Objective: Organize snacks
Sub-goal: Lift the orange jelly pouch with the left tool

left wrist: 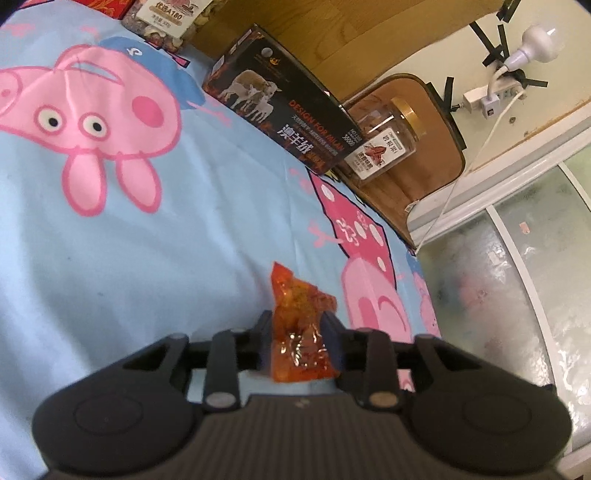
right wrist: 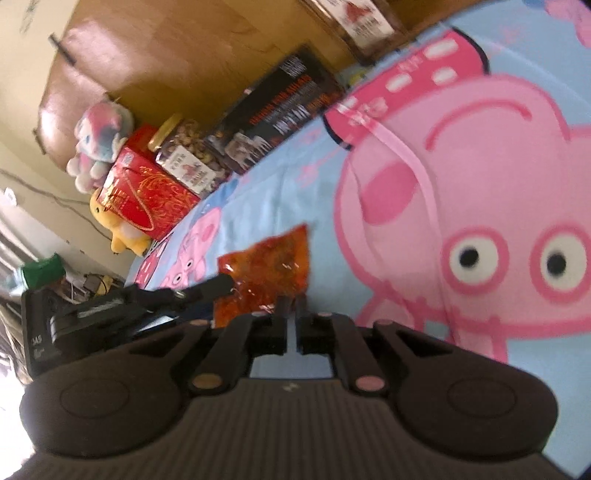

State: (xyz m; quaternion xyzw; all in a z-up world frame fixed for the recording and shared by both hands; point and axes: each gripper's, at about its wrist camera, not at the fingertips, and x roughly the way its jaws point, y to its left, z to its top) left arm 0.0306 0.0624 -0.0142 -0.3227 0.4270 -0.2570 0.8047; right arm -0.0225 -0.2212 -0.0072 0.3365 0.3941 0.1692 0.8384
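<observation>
Left gripper (left wrist: 297, 334) clamped on an orange snack packet (left wrist: 301, 328), fingers pressing its two sides; packet upright between them, its crinkled top standing above the fingertips. Held over a light-blue bed sheet (left wrist: 184, 229) printed with pink cartoon pigs. Farther along the sheet, near the wooden headboard (left wrist: 332, 40): a black carton (left wrist: 284, 118) printed with sheep, lying on its long side. Just beyond its far end, a clear jar with a gold lid (left wrist: 384, 144), tipped in this view, label facing the camera. At the top edge, a second jar of mixed nuts (left wrist: 166, 22), partly cut off. On the wall at right, a white power strip (left wrist: 491, 98) with a plug and cable.

Right gripper (right wrist: 293, 308) with fingers close together, only a thin gap between them, nothing seen in it. Same orange snack packet (right wrist: 269, 266) just ahead and to the left, pinched at its left edge by the left gripper (right wrist: 218, 286) entering from the left. Against the headboard (right wrist: 184, 48): black carton (right wrist: 280, 107), nut jar (right wrist: 188, 155), red gift box (right wrist: 147, 192) with gold pattern, then a pink-and-blue plush toy (right wrist: 99, 140) and a yellow plush toy (right wrist: 118, 229). Picture blurred; label text unreadable.
</observation>
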